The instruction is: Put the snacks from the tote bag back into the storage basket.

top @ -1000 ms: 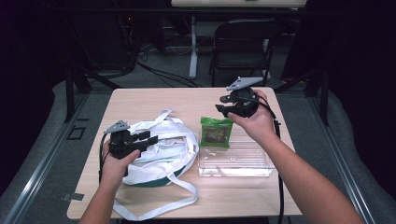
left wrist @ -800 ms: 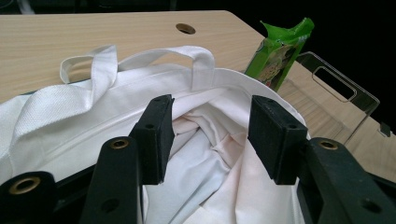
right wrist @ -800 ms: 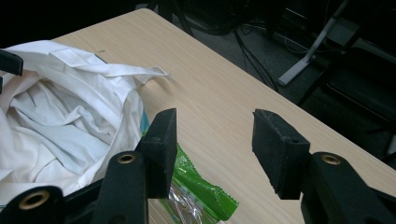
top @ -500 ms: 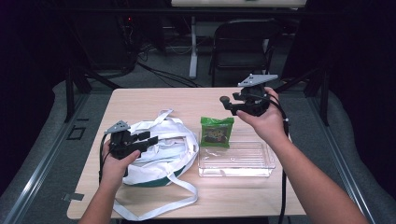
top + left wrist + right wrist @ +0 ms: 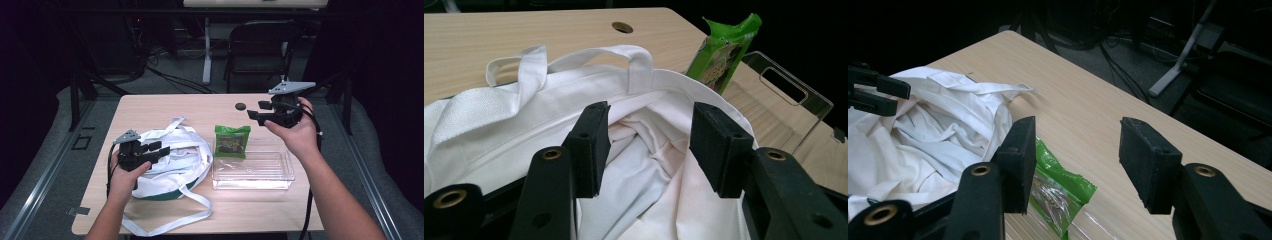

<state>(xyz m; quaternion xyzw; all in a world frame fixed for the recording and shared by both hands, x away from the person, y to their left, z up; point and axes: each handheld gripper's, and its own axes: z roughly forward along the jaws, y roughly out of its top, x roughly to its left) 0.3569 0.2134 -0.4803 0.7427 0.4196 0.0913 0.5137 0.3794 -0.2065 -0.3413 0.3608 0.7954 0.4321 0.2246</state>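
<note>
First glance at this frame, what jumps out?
The crumpled white tote bag at table left, the left gripper hovering over its mouth with jaws open. Beside it a bright green snack packet leans at the clear tray's far edge, the right gripper raised open beyond it.

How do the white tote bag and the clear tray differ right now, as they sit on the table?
The white tote bag is soft, opaque cloth, crumpled with its straps spread out; the clear tray is rigid, see-through and boxy. The bag sits at the left, under the left gripper; the tray sits at the right, with a green packet leaning at its far edge. Both rest on the wooden table with their openings up.
</note>
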